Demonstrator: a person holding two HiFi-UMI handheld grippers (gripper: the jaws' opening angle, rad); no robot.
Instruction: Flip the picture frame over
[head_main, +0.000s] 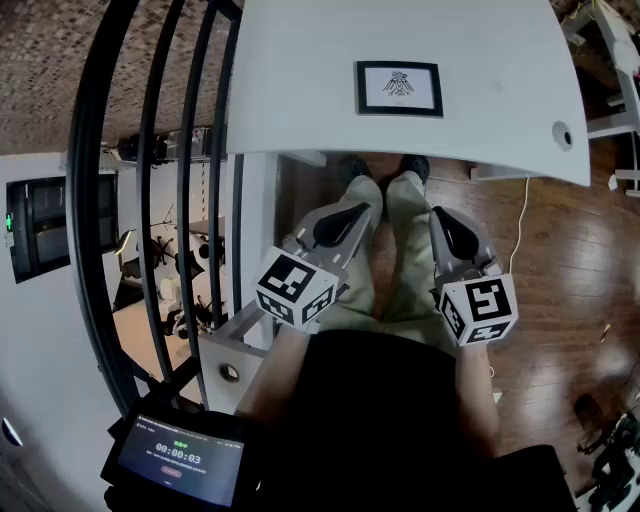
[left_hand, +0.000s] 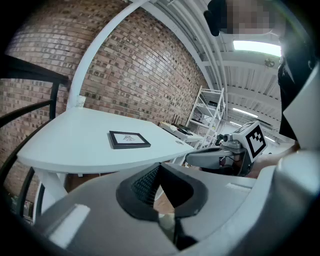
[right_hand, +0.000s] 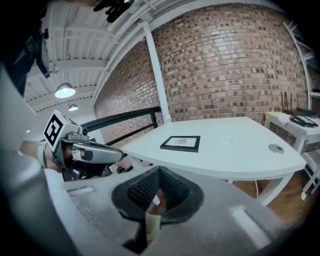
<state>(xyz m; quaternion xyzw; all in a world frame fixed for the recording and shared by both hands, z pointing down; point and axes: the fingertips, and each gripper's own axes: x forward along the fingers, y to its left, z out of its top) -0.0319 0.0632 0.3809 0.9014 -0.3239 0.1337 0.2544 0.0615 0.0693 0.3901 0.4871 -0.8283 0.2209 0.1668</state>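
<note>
A black picture frame (head_main: 399, 88) with a white print lies face up on the white table (head_main: 300, 90). The left gripper view shows the frame (left_hand: 129, 139) ahead and to the left, and in the right gripper view the picture frame (right_hand: 181, 143) lies ahead on the tabletop. Both grippers hang below the table's near edge, above the person's legs, well short of the frame. My left gripper (head_main: 362, 203) is shut and empty. My right gripper (head_main: 437, 210) is shut too, with nothing in it.
A black curved railing (head_main: 150, 200) runs along the left. A round cable hole (head_main: 562, 133) sits near the table's right edge. White shelving (left_hand: 207, 117) stands beyond the table by a brick wall (right_hand: 225, 75). A small screen (head_main: 180, 462) shows at the bottom left.
</note>
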